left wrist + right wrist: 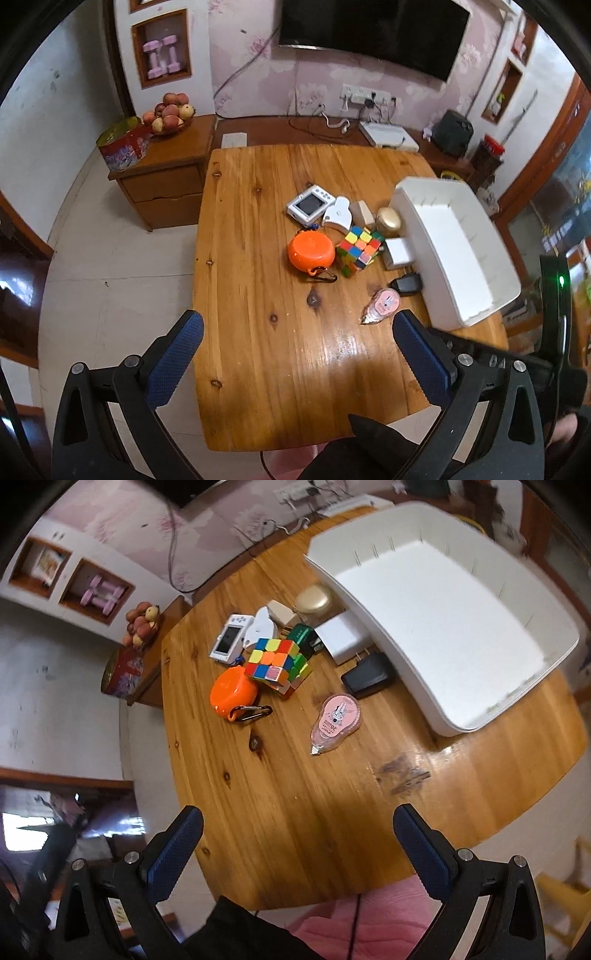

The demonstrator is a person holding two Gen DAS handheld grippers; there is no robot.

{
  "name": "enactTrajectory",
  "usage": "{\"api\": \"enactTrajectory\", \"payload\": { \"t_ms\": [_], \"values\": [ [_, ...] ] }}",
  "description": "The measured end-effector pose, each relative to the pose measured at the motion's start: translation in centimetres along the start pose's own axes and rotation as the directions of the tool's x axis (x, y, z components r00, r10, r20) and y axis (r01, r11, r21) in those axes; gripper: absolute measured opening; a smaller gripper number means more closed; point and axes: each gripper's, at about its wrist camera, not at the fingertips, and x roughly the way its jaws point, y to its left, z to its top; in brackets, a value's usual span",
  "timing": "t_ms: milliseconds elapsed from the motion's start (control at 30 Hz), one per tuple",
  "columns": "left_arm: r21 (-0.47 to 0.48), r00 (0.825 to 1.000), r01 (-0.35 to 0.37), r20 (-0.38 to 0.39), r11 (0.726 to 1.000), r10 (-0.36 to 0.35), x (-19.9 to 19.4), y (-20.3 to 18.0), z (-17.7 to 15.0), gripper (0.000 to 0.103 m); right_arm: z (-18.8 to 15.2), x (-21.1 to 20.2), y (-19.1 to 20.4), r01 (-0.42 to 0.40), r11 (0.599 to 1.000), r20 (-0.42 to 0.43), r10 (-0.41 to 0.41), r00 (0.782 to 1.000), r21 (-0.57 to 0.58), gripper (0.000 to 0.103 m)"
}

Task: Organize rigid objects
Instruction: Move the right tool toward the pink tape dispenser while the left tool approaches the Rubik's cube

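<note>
The wooden table (280, 332) carries everything, and a white tray (461, 627) fills its far right corner, one long wall facing the clutter and nothing inside it. Packed against that wall, toward the middle of the table, lie the loose pieces. The orange round case (231, 694) with its carabiner sits on the left edge of the group, touching the colour cube (279, 661). Behind them lie a small white handheld device (231, 638) and a white curved gadget (260, 627), then a tan block (282, 613) and a gold lid (314, 600) hard against the tray wall. A white plug adapter (343, 637) and a black charger (367, 675) lie just beside the tray; a green box (303, 635) is mostly hidden behind the cube. The pink correction tape (336, 714) lies alone, nearest the front edge.

Both tools hang above the near edge, touching nothing: the left gripper (297, 332) and the right gripper (297, 823) each have their blue-padded fingers spread wide. The tray's far end is blurred in the right wrist view.
</note>
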Motion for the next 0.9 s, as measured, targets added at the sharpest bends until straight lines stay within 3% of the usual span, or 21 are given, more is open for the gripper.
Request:
{"api": "enactTrajectory", "payload": {
  "t_ms": [400,800,900],
  "values": [
    [0.167,0.988,0.009,-0.151,0.986,0.017,5.5,-1.5,2.5,0.102,2.9,4.7,-1.3,0.011,0.987,0.016,-0.013,1.0,0.16,0.099],
    [0.239,0.985,0.025,-0.173,0.971,0.017,9.9,-2.9,8.1,0.102,4.8,8.1,-1.6,0.092,0.979,0.017,-0.096,0.995,0.182,0.094],
    [0.234,0.981,0.038,-0.196,0.972,0.009,11.3,-3.4,9.4,0.102,5.1,8.9,-1.7,0.113,0.978,0.011,-0.117,0.993,0.177,0.088]
  ]
}}
